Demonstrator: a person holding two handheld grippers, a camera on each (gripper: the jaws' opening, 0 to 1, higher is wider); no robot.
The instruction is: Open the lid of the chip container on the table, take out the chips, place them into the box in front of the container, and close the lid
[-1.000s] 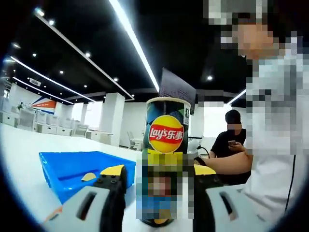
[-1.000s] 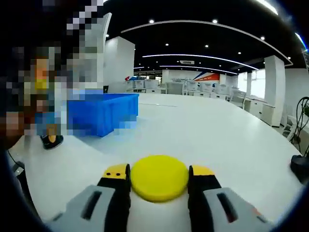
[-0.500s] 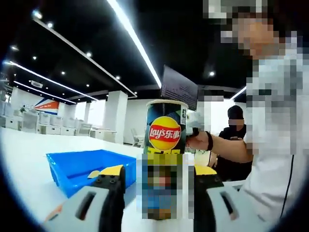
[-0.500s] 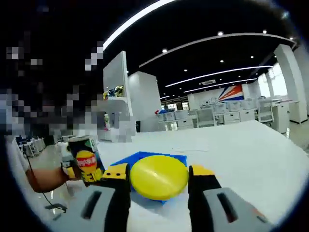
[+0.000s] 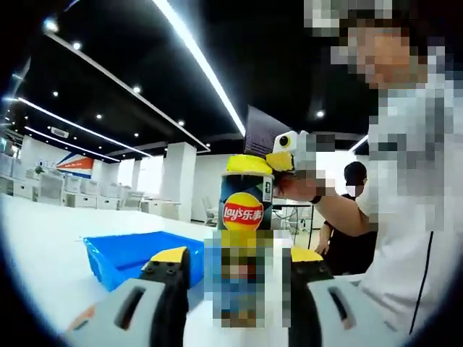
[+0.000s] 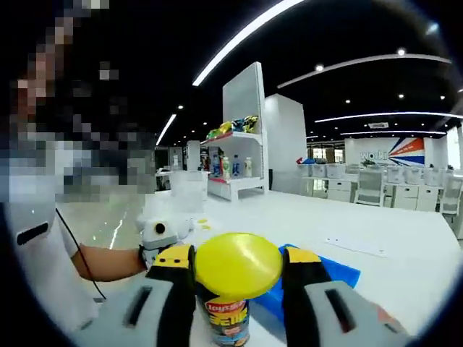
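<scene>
The person is holding the chip container (image 5: 244,217) upright between the left tongs (image 5: 239,262), just beside the blue box (image 5: 126,253) on the white desk (image 5: 36,253). The right tongs (image 6: 239,262) are pinching the yellow lid (image 6: 237,264) right over the container's mouth. Closing seems the step in hand; pressing it down squarely comes next. Whether the lid is seated is hard to tell, and mosaic is hiding the container's lower body.
</scene>
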